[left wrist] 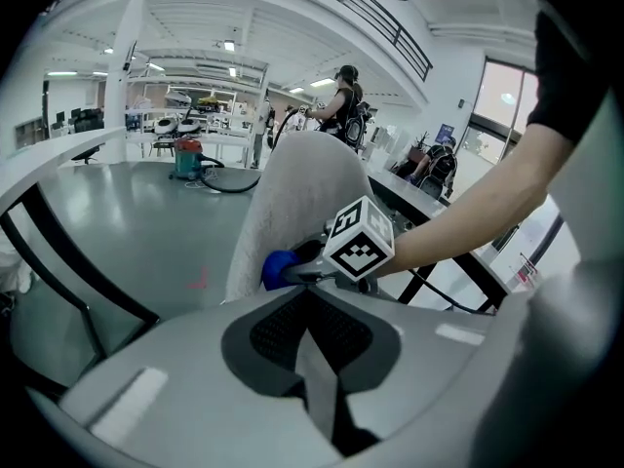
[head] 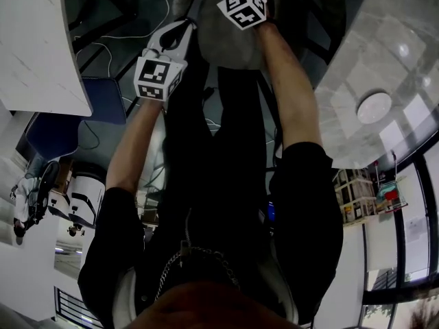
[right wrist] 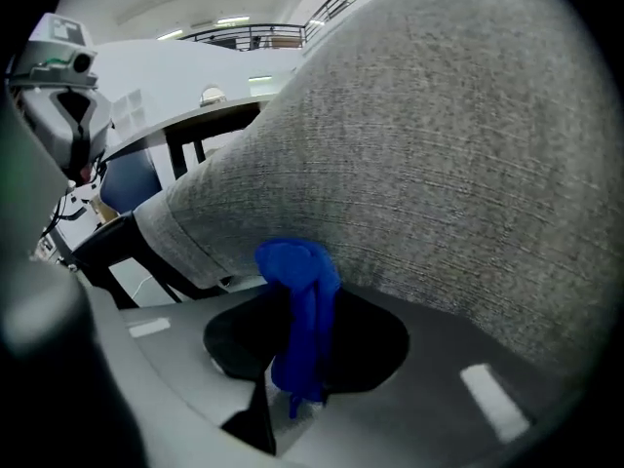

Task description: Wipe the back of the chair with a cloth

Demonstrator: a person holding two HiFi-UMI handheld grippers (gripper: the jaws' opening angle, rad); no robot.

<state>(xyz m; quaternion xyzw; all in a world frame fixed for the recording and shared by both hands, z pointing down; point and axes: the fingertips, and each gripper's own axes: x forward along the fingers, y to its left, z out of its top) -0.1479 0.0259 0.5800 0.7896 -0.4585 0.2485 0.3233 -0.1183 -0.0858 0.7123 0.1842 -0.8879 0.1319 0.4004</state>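
Cloth (right wrist: 298, 273), blue and bunched, is pinched between the jaws of the right gripper (right wrist: 295, 312). A wad sticks out past the tips and a tail hangs back between the pads. The wad is pressed against the chair back (right wrist: 439, 164), which is grey woven fabric with a rounded top and fills most of the right gripper view. Left gripper (left wrist: 309, 298) has its jaws closed together with nothing between them. It is held just beside the right gripper, off the chair fabric and pointing at it. From the left gripper view the right gripper's marker cube (left wrist: 359, 243) sits in front of the chair back's side edge, with the blue wad poking out to the left of it, touching the grey fabric low on the backrest. In the head view both bare forearms reach forward. The left gripper is at the left and nearer the body, the right one further out over the grey backrest top. White table (head: 38, 46) is at the left edge and a pale marbled tabletop (head: 384, 67) at the right, with the chair between them. Blue seat (head: 103, 100) is under the white table. Dark table legs (right wrist: 185, 159) are visible behind the chair in the right gripper view. Person (left wrist: 343, 94) stands far off in the open hall.
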